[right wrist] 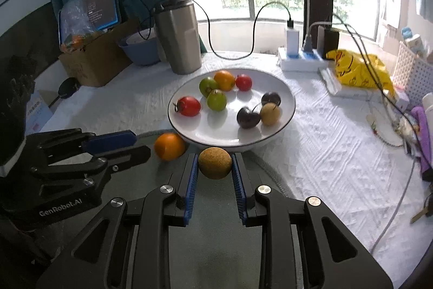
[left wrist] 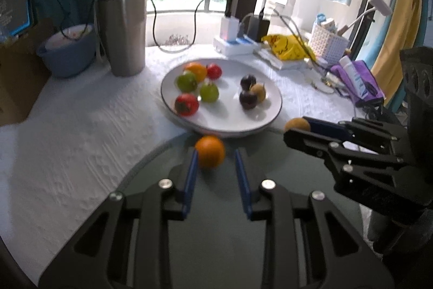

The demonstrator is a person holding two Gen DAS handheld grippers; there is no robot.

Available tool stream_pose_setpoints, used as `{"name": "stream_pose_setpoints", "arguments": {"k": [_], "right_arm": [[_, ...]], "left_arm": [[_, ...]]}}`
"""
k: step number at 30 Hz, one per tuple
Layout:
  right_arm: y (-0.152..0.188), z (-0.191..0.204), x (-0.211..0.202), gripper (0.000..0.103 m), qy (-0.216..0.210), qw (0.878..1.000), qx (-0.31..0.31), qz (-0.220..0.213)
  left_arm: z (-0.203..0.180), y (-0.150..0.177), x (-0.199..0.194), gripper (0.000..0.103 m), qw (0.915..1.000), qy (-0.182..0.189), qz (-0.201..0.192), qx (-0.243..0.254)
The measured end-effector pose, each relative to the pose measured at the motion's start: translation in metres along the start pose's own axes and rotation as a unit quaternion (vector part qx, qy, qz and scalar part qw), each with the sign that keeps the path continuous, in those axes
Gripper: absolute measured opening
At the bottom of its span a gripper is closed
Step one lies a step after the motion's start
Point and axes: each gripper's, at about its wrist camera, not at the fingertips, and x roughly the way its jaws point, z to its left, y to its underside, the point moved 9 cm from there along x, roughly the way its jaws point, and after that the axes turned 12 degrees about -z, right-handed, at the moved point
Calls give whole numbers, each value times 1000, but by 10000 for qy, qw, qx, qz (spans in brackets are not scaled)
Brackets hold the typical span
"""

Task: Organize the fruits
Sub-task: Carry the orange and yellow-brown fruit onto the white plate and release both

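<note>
altogether seven fruits on the plate (right wrist: 286, 110), two held.

Right claw (right wrist: 215, 163) grips brown fruit (right wrist: 215, 162) beside white plate (right wrist: 286, 94).

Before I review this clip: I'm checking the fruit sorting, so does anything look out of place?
Two fruits sit off the white plate, on the dark mat: an orange between the left gripper jaws, and a brown fruit between the right gripper jaws. Nothing spilled or damaged.
</note>
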Motion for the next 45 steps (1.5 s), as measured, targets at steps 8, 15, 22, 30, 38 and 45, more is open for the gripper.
{"name": "stream_pose_setpoints", "arguments": {"k": [8, 15, 22, 30, 38, 45], "right_arm": [[-9, -4, -5, 27, 115, 9999, -12, -83], [-2, -7, -3, 27, 186, 9998, 16, 26], [-4, -22, 0, 27, 330, 9994, 63, 59], [-10, -33, 8, 27, 376, 9992, 83, 78], [-23, -33, 17, 27, 337, 9994, 10, 54], [-33, -33, 26, 27, 313, 9995, -37, 18]], "left_arm": [[8, 2, 6, 27, 9997, 113, 102, -216], [13, 12, 24, 43, 9986, 164, 270, -422], [9, 12, 43, 43, 9989, 138, 369, -239], [14, 13, 49, 35, 9987, 82, 469, -187], [7, -19, 29, 35, 9995, 230, 87, -174], [2, -42, 34, 35, 9995, 293, -86, -120]]}}
